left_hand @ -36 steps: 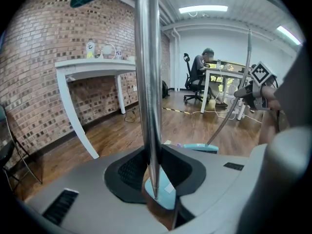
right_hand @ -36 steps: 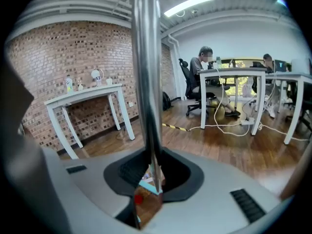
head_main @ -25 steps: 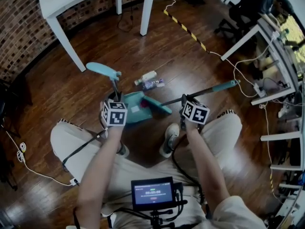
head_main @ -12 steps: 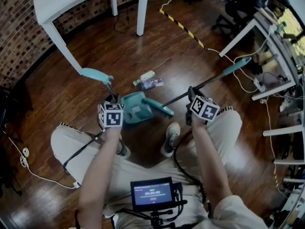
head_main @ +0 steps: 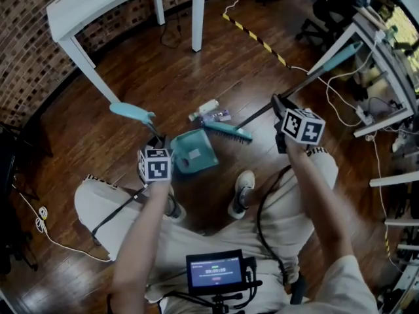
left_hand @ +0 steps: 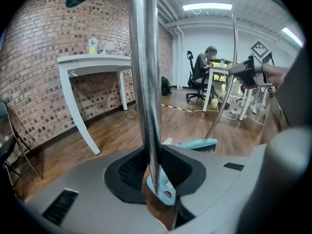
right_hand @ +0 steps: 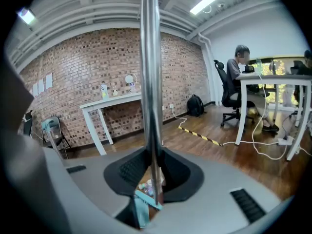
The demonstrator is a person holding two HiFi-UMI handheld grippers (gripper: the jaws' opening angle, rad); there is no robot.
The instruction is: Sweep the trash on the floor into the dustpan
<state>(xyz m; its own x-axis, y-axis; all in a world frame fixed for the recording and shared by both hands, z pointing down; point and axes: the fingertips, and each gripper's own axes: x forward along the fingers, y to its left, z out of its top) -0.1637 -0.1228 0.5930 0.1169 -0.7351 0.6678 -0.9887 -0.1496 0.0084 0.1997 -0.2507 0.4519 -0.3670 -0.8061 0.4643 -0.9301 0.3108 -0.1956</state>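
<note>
The trash (head_main: 211, 110), a small bottle and a wrapper, lies on the floor (head_main: 163, 77), just beyond the dustpan (head_main: 195, 152) and just beside the broom head (head_main: 229, 131).

1. The broom head is on the near side of the trash. Judged from this, the step in hand is repositioning for a stroke.
2. Set the bristles down on the far side of both pieces, then draw them toward the dustpan in one low stroke. The bottle will likely roll, so keep the bristles in contact with it.
3. The right gripper (right_hand: 152, 172) is clamped on the broom handle (head_main: 314, 70). Keep that grip firm.
4. The left gripper (left_hand: 153, 167) is clenched on the dustpan pole (left_hand: 146, 82). Hold the dustpan lip flat to the floor, facing the trash.
</note>
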